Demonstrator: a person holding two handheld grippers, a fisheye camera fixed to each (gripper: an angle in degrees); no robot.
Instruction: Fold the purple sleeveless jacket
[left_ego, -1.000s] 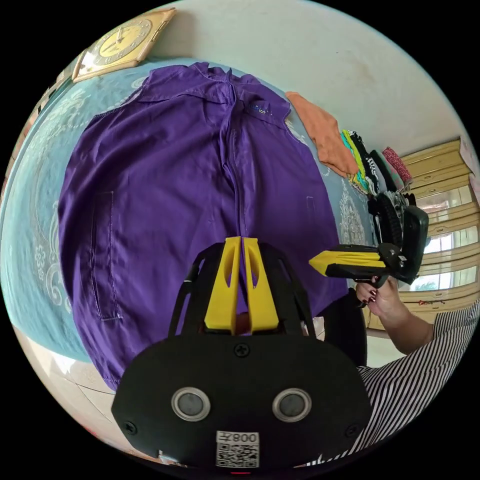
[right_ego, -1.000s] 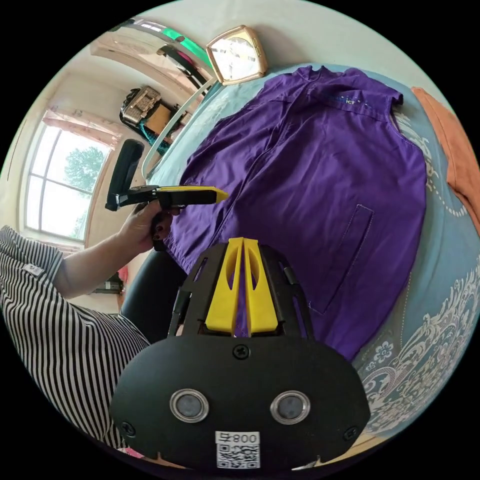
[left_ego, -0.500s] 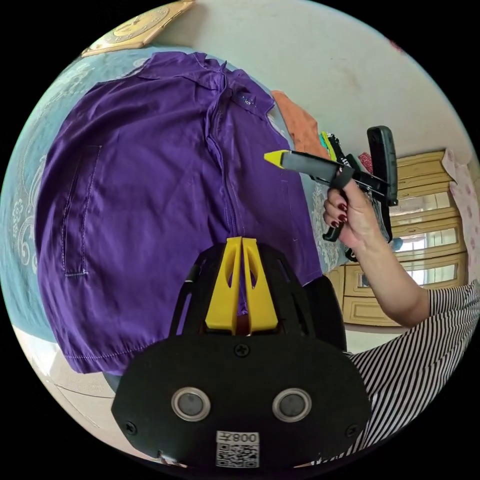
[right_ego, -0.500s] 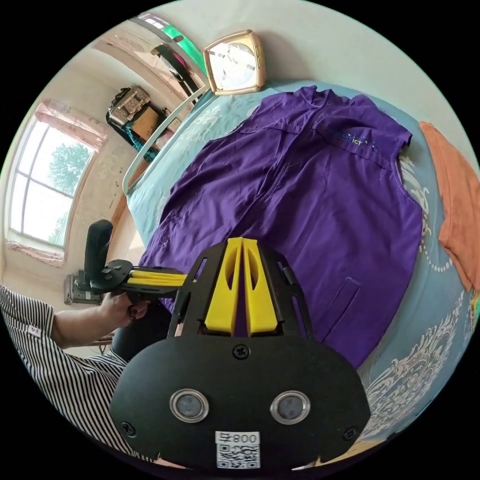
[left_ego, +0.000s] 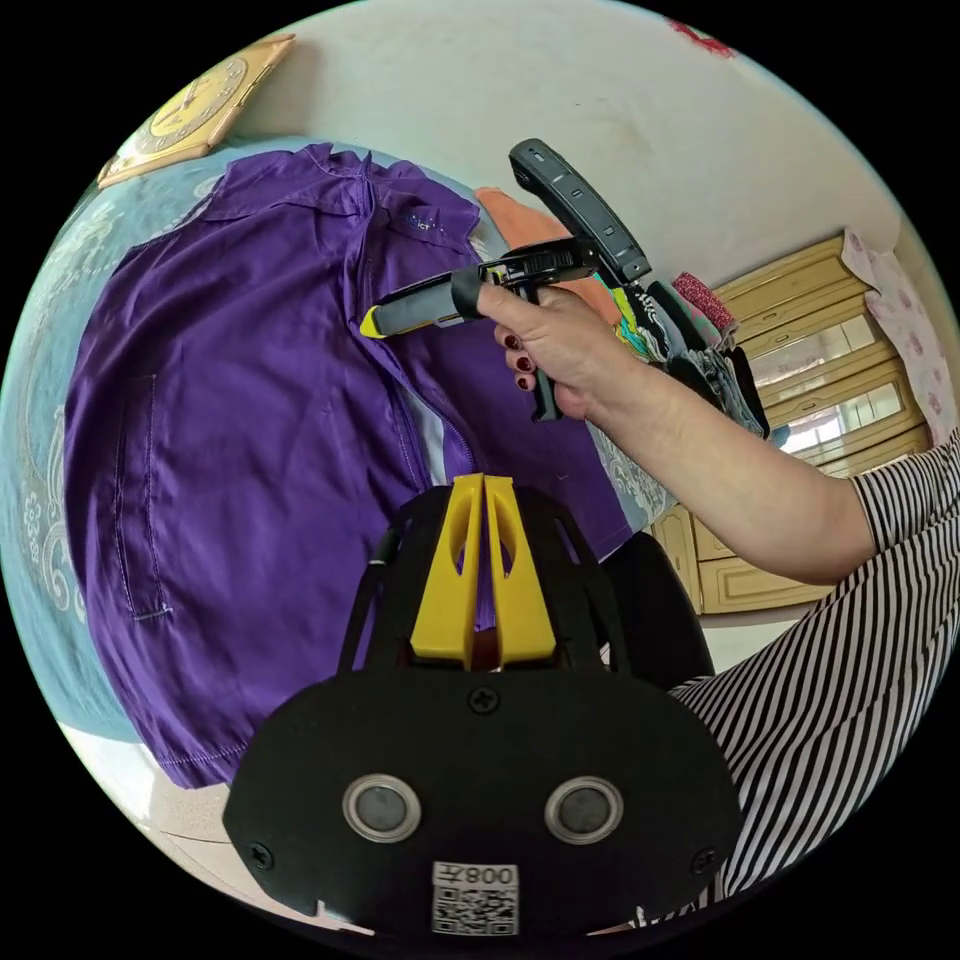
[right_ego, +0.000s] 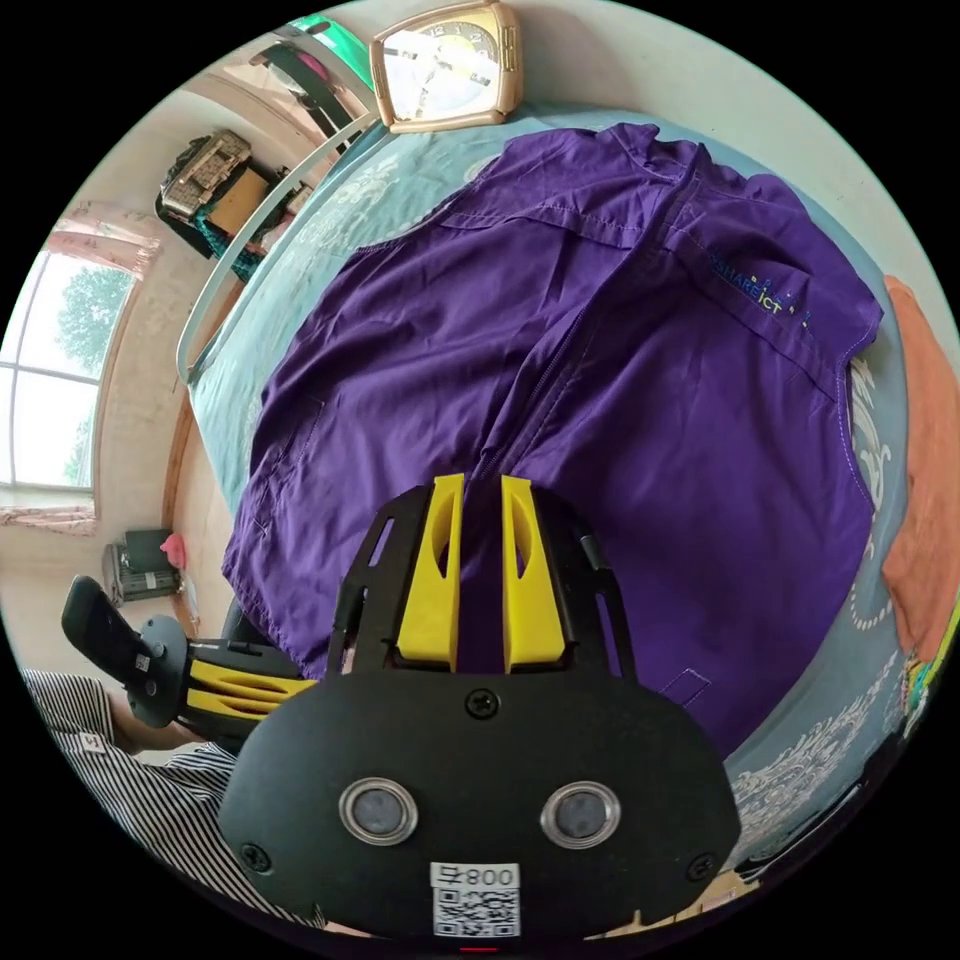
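The purple sleeveless jacket (left_ego: 250, 400) lies front up and spread flat on a blue patterned bedsheet (left_ego: 40, 420). In the right gripper view the jacket (right_ego: 620, 400) shows its zip line running down the middle. My right gripper (right_ego: 483, 482) is open, its jaws slightly parted right over that zip line. In the left gripper view the right gripper (left_ego: 368, 322) reaches in over the chest, tip at the front edge. My left gripper (left_ego: 484, 482) is shut above the hem. The left gripper (right_ego: 300, 685) also appears low beside the hem corner. I cannot tell whether it pinches cloth.
A gold-framed clock (right_ego: 450, 65) leans on the wall at the head of the bed. An orange garment (left_ego: 520, 220) and a stack of folded clothes (left_ego: 680, 330) lie beside the jacket. Yellow cabinets (left_ego: 820, 330) stand beyond. The person's striped sleeve (left_ego: 850, 640) crosses the right.
The right gripper has travelled from beside the hem out over the middle of the jacket, and its jaws have parted. The front edge near the zip has opened slightly, showing white.
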